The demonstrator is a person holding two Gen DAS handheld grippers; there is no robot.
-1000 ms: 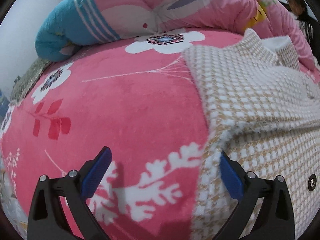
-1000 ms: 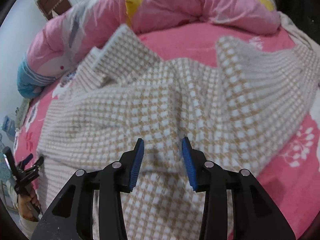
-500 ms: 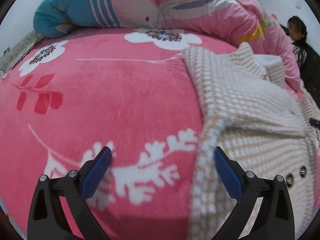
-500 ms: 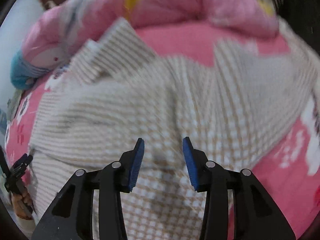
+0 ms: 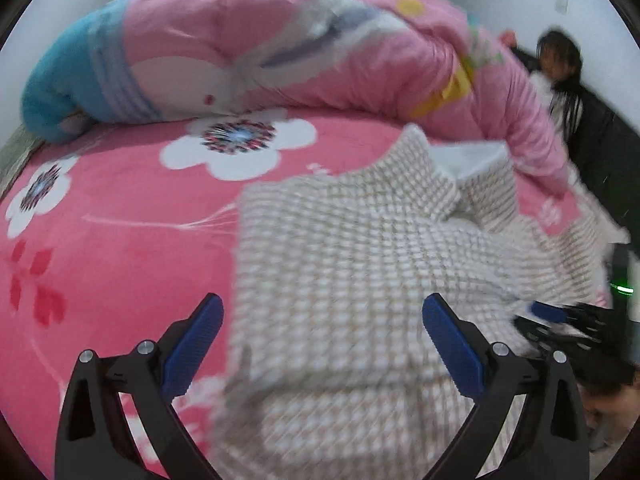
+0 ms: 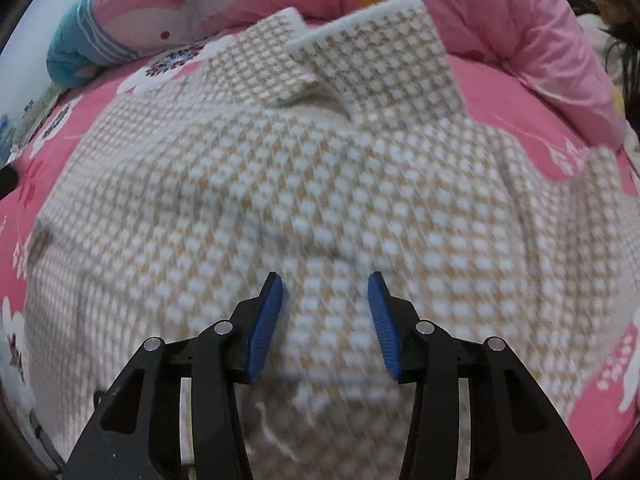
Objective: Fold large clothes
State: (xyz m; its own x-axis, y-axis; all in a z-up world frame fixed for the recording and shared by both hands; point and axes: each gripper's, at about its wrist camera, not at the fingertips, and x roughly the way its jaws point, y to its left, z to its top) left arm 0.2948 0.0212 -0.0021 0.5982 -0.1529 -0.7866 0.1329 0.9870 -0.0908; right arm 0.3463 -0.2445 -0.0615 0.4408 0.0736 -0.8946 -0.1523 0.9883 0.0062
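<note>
A large beige-and-white checked knit garment [image 5: 352, 256] lies spread on a pink flowered bed cover [image 5: 120, 248]; in the right wrist view the garment [image 6: 320, 184] fills most of the frame, its collar at the far end. My left gripper [image 5: 322, 320] is wide open above the garment's left part, holding nothing. My right gripper [image 6: 325, 300] is open, its blue pads just above the garment's near middle. The right gripper also shows at the right edge of the left wrist view [image 5: 560, 320].
A rolled pink quilt with a blue end [image 5: 280, 52] lies along the far side of the bed. A person with dark hair [image 5: 560, 64] sits at the far right. The pink bed cover [image 6: 520, 96] shows around the garment.
The left gripper has moved right, from the garment's left edge to over the garment. The right gripper has moved forward toward the collar, and its jaws have opened a little wider.
</note>
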